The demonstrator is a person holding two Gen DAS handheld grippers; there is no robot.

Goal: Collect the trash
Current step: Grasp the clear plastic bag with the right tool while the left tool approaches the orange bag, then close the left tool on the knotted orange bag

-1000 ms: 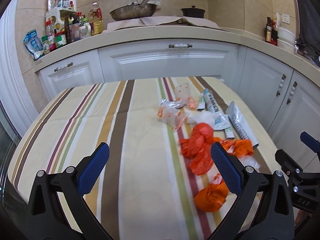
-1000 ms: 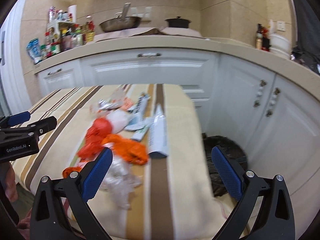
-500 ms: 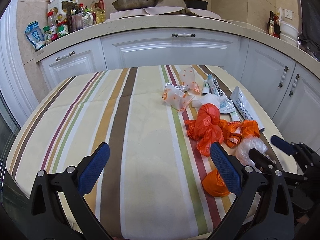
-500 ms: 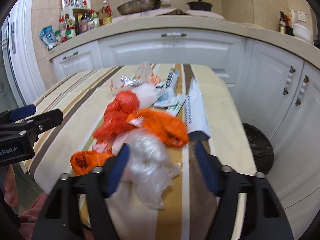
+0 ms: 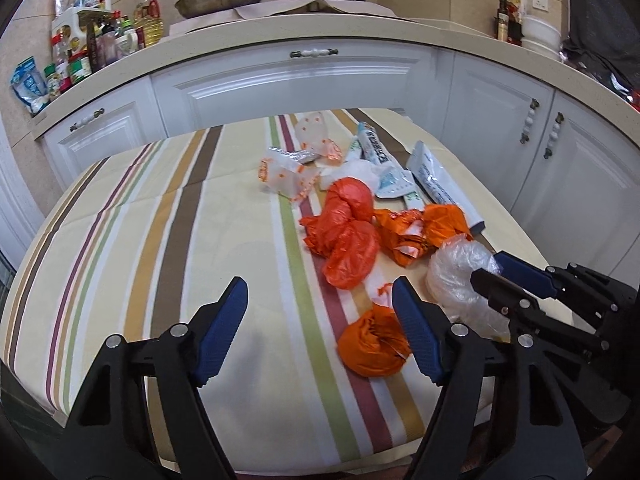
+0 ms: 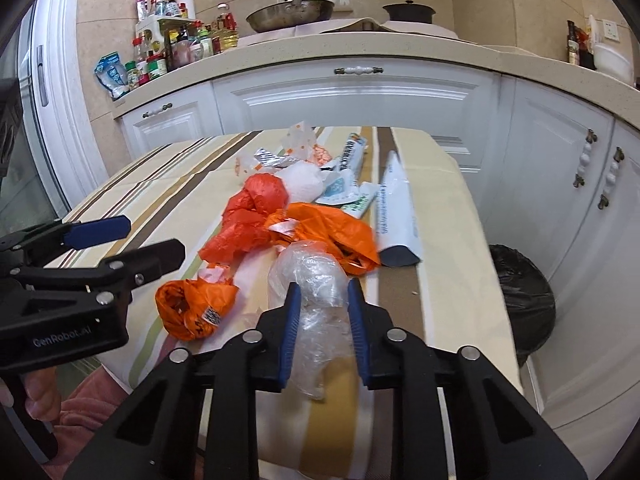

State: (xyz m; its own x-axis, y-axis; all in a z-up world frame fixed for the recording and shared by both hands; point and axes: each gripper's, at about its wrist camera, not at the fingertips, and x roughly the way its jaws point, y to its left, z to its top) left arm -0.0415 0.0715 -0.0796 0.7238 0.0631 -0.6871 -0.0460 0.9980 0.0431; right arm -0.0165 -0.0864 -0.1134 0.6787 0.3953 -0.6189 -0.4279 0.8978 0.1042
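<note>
Right gripper (image 6: 320, 312), jaws just closing, pinches a clear plastic bag (image 6: 310, 280) at the striped table's (image 6: 448, 280) near edge; left gripper (image 5: 320, 320), narrowing but empty, hovers beside a small orange bag (image 5: 370, 346)

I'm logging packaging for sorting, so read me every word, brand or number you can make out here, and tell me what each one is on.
"GenRobot.AI": on the black body of the left hand-held gripper, as the right wrist view shows it.
Long white printed tube: printed lines, too blurred to read.
Small blue-and-white tube: lettering too small.
Crumpled orange plastic bag: printed label, unreadable.
Counter bottles: labels too small.
</note>
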